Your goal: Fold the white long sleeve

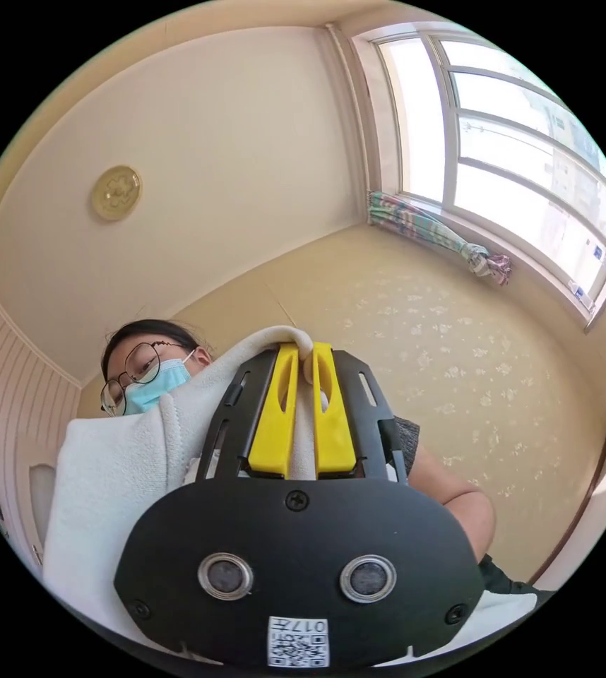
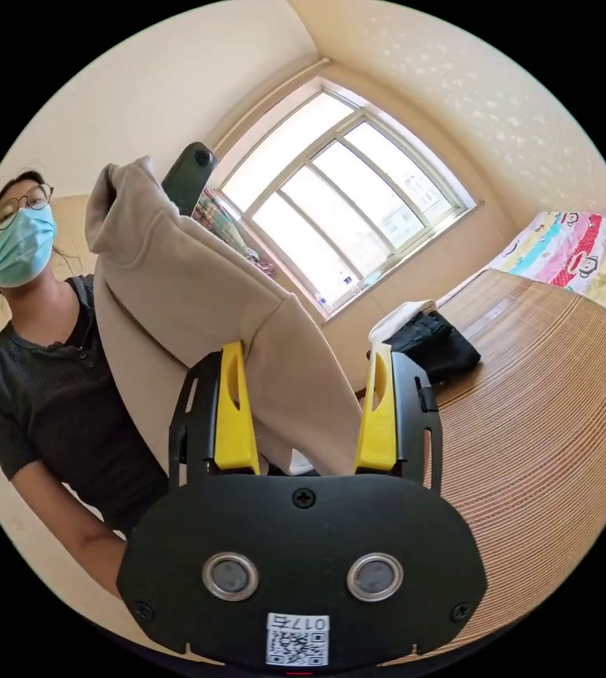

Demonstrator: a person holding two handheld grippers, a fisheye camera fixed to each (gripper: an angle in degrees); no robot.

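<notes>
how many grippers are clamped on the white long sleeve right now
1. The left gripper is shut on a fold of the white long sleeve, holding it up. The right gripper is open, the garment hanging between its jaws.

sleeve: soft matt knit cloth | jaws: smooth yellow plastic | mat: ribbed woven slats, slight sheen | wall: matt patterned paper

Daylight poured in through the window, which I saw blown out to white glare in both views, while the walls stayed evenly lit with soft shadows, focus held sharp throughout, and the fisheye bent straight lines hard toward the black circular edges.
</notes>
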